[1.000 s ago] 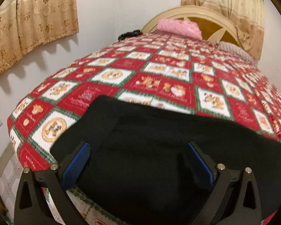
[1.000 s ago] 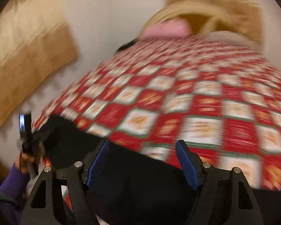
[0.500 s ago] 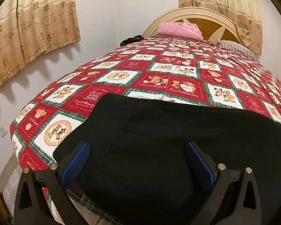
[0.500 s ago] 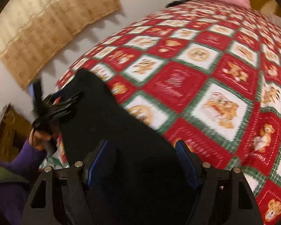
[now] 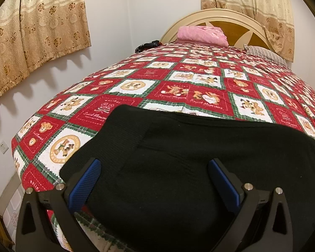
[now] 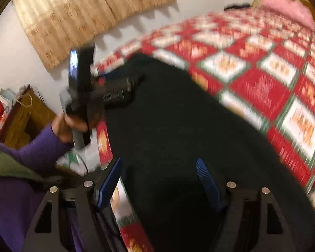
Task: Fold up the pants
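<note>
Black pants [image 5: 178, 157] lie flat near the foot of the bed on a red, white and green patchwork quilt [image 5: 178, 88]. My left gripper [image 5: 155, 178] is open and hovers just above the pants near their left end. In the right wrist view the pants [image 6: 178, 126] run from lower right up to the left. My right gripper [image 6: 159, 178] is open above them, and that view is blurred. The left gripper also shows there [image 6: 119, 90], held in a hand at the far end of the pants.
A pink pillow [image 5: 201, 34] and a wooden headboard [image 5: 231, 23] are at the far end of the bed. Curtains [image 5: 37, 21] hang on the left wall. The bed's left edge drops to the floor [image 5: 8, 201]. A wooden cabinet [image 6: 25, 117] stands beside the bed.
My right gripper has swung left along the pants, now facing the left gripper's end. My left gripper has barely moved. Both jaws stay open.
</note>
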Tool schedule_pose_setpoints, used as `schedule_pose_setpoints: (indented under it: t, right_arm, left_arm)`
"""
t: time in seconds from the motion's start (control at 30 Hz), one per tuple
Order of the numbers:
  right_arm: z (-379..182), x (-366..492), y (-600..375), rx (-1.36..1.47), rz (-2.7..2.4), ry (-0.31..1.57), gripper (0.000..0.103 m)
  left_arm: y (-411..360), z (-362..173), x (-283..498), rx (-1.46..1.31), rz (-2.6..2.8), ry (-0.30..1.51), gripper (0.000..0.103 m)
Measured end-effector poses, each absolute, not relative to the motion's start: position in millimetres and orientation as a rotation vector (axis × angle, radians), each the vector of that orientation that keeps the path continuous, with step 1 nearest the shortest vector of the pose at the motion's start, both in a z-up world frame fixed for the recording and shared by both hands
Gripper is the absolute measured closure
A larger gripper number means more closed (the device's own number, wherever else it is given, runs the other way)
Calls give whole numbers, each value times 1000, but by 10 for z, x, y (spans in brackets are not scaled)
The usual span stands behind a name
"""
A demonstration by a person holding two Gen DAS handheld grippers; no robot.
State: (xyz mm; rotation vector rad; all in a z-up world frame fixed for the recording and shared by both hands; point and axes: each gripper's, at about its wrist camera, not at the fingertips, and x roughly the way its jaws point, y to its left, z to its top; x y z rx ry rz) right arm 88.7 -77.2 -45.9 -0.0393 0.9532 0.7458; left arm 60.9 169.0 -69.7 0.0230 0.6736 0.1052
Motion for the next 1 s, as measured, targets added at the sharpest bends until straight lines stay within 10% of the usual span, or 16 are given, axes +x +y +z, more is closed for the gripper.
schedule_pose_setpoints:
  t: [1.0]
  right_arm:
    - [-718,1425,-882,122,791,1031,28]
  left_arm:
    - [1700,-697,623,23,105,675,0]
